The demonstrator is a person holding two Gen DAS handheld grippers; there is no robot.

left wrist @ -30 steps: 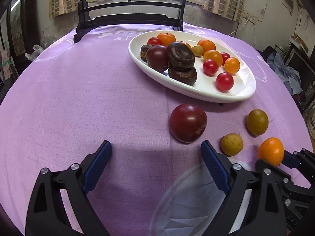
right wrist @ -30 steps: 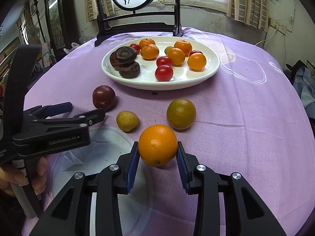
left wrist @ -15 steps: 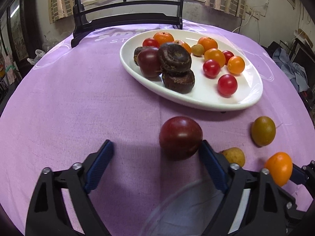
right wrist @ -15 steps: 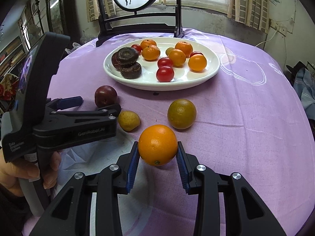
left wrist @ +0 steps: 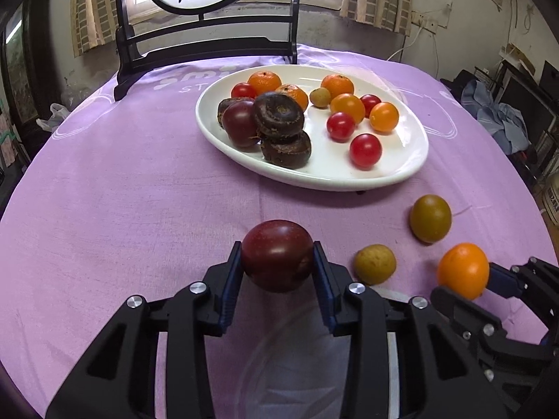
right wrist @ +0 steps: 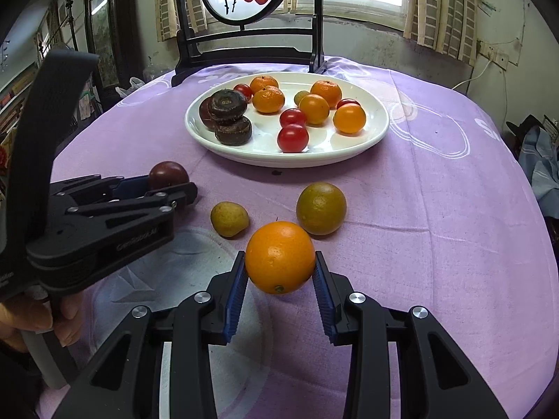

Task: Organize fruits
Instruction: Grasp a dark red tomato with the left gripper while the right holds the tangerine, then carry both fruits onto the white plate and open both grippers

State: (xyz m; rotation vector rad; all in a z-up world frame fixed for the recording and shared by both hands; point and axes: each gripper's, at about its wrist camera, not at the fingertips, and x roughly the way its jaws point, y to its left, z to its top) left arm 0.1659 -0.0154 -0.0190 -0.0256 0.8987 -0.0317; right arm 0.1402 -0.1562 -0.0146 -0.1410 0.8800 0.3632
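Note:
My left gripper [left wrist: 277,262] is shut on a dark red plum [left wrist: 277,255] just above the purple cloth; it also shows in the right wrist view [right wrist: 167,183]. My right gripper [right wrist: 279,272] is shut on an orange [right wrist: 279,256], which also shows in the left wrist view [left wrist: 463,270]. A small yellow fruit [right wrist: 229,219] and a green-brown citrus [right wrist: 320,208] lie loose on the cloth between the grippers and the white plate [right wrist: 379,129]. The plate holds several oranges, red tomatoes and dark fruits.
A dark wooden screen stand [right wrist: 244,52] stands behind the plate at the far table edge. A clear plastic sheet [right wrist: 181,279] lies on the cloth under both grippers. The round table's edge curves off left and right.
My left gripper moved forward around the dark red plum and closed on it. My right gripper stayed shut on the orange.

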